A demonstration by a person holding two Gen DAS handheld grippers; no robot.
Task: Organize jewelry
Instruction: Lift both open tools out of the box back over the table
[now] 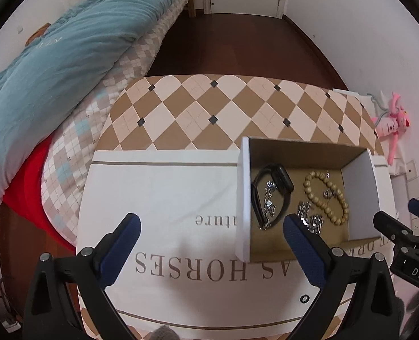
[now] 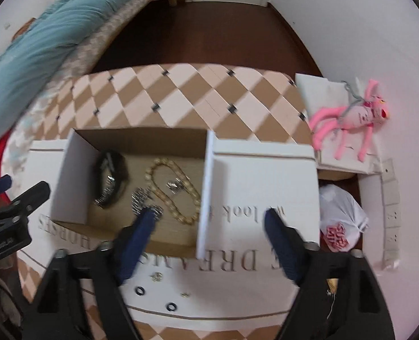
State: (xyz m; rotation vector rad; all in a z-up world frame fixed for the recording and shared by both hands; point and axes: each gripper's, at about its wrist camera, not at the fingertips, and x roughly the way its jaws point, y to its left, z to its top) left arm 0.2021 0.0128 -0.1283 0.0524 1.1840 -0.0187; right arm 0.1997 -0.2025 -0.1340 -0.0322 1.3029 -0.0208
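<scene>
Right wrist view: right gripper point(image 2: 211, 221) agape, empty, straddling right wall of cardboard box point(image 2: 209, 170). Left gripper point(image 1: 211, 226) also spread, holding nothing, box at 2 o'clock. Bead bracelet point(image 2: 171, 191), watch point(image 2: 111, 181), silver chain point(image 2: 141, 198) inside box. Loose rings point(image 2: 140, 291) and small earrings point(image 2: 156, 276) on counter point(image 2: 237, 291) at 6 o'clock. Risks: finger snagging wall tips box; tiny rings slip from pads, roll off.

Left wrist view: set above and to the left of the box point(image 1: 308, 195), angled down and forward, close; box seen at right of centre. Right wrist view: set above and right of the box point(image 2: 130, 181), same facing, equally close; box seen at left. Shared: box, the cloth point(image 1: 164, 187) beneath it, the room behind.
</scene>
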